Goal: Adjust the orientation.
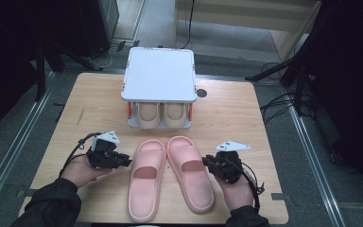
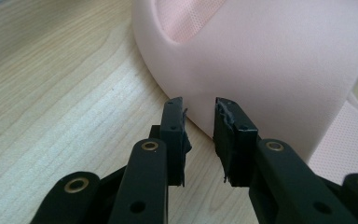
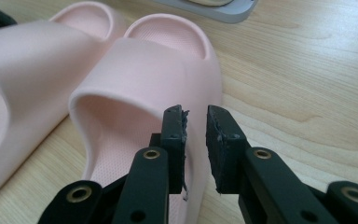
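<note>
The two pink slippers lie side by side on the worktop (image 1: 236, 104), just in front of the person. The left tongs (image 1: 123, 162) are slightly spread beside the strap of the left slipper (image 1: 146, 177), not pinching it. The right tongs (image 1: 207, 164) are also a little spread at the right slipper (image 1: 190, 171). I think the narrow gap may slide off the thick, soft strap, so a slipper could drop or knock the shoe rack (image 1: 159, 75) behind, which already holds a beige pair (image 1: 161, 115).

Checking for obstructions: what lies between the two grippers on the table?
The two pink slippers lie side by side between the left gripper and right gripper, as the high view shows.
</note>
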`<state>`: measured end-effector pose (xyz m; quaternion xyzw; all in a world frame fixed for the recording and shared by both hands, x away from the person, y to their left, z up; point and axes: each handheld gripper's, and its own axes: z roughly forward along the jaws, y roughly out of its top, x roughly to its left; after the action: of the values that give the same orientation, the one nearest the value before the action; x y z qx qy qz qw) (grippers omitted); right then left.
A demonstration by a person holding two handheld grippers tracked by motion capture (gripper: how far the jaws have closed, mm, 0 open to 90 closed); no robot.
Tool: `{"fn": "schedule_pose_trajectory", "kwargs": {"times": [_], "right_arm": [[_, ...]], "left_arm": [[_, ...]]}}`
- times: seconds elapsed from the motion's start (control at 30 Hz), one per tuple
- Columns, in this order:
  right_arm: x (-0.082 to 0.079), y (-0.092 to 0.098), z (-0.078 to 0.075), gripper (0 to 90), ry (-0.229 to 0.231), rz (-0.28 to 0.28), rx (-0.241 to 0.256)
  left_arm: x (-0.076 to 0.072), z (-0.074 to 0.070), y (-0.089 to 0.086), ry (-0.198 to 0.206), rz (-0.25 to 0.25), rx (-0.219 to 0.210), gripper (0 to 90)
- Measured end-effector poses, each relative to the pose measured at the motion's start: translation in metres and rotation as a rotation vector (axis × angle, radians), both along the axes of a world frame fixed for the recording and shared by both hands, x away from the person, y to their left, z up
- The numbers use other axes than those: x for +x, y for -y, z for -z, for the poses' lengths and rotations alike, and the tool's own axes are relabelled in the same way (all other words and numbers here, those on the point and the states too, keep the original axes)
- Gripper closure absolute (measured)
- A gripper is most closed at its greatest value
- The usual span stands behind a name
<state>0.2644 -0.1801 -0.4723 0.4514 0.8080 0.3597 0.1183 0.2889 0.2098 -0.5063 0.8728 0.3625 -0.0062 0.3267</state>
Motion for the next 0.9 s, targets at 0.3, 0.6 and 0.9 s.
{"fn": "schedule_pose_trajectory", "kwargs": {"times": [0.3, 0.6, 0.9], "right_arm": [[0.025, 0.004, 0.018, 78.4, -0.056, 0.057, -0.085], [0.024, -0.01, 0.028, 79.5, -0.097, -0.001, -0.122], [0.016, -0.017, 0.031, 79.1, -0.098, -0.023, -0.099]], "left_arm": [[0.0, 0.005, 0.006, -0.025, 0.026, 0.031, 72.8], [0.0, 0.005, 0.007, -0.033, 0.022, 0.028, 73.0], [-0.004, 0.005, 0.016, -0.034, 0.06, 0.028, 72.8]]}}
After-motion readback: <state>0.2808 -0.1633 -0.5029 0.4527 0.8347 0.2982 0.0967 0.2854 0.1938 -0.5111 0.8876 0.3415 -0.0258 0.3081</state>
